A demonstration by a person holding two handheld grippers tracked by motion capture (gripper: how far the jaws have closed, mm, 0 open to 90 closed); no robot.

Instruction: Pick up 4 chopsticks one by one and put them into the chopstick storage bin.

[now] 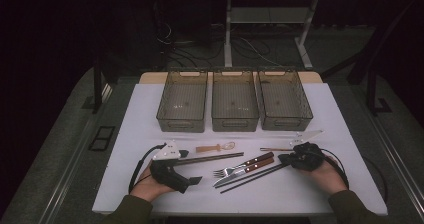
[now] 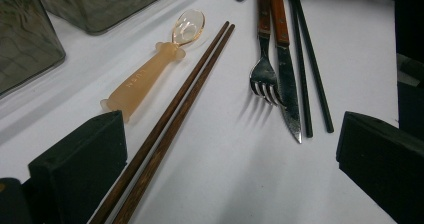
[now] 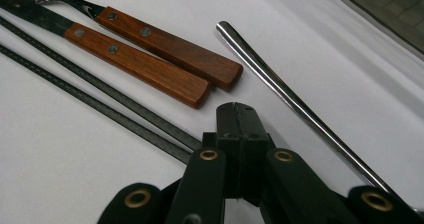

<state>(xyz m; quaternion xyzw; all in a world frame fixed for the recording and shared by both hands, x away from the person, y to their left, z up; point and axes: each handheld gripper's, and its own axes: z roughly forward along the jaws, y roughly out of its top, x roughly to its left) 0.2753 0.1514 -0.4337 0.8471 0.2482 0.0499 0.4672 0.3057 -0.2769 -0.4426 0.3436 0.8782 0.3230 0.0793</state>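
Left gripper (image 1: 187,176) jaws wide apart, nothing between; brown chopsticks (image 2: 170,129) run just past its left jaw, fork (image 2: 263,76) and knife (image 2: 289,91) ahead toward its right jaw, bare table (image 2: 225,174) between. Right gripper (image 3: 238,126) jaws pressed together, empty; black chopsticks (image 3: 95,96) just left of its tip, steel handle (image 3: 295,104) just right, wooden handles (image 3: 170,64) ahead.

high view looks down and forward from above the person's side. left gripper view sits low and close, facing the fork (image 2: 263,79) ahead of its jaws. right gripper view, closer still, shares that fork's wooden handle (image 3: 170,46).
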